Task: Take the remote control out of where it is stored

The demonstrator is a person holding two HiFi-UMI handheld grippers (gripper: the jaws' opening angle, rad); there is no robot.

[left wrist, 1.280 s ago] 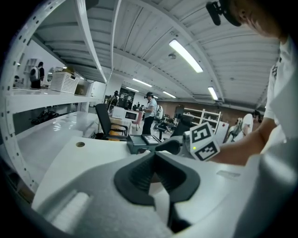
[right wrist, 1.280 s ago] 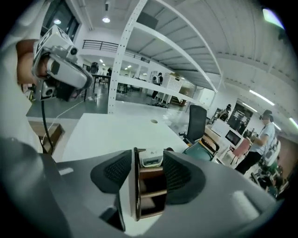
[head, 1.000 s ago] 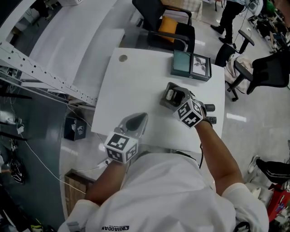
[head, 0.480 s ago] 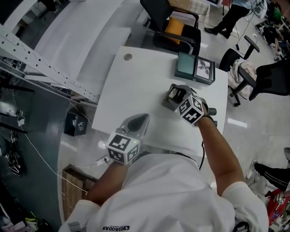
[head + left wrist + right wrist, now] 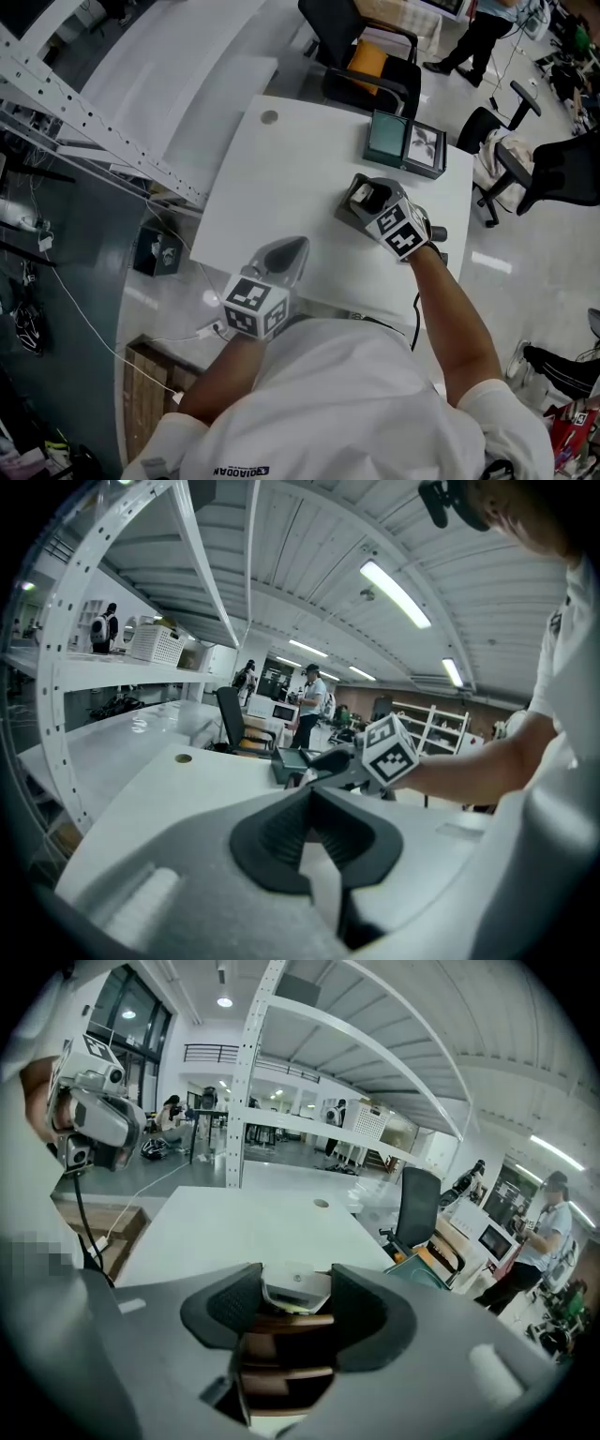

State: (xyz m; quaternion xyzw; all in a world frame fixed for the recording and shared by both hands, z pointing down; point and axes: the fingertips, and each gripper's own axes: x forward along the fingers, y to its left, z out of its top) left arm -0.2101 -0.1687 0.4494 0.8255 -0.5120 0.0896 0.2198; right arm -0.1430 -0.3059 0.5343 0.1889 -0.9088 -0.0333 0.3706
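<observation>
Remote control point(image 5: 295, 1283) sits clamped in just-closing jaws of right gripper point(image 5: 296, 1271), shown only by right gripper view.

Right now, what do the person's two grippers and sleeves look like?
The left gripper and the right gripper are light grey shells with dark ribbed pads, each topped by a white cube with black square markers. A thin dark cable runs along the right forearm. The shirt is white, its sleeves short. The right jaws have just been closing, with the remote control between them.
</observation>
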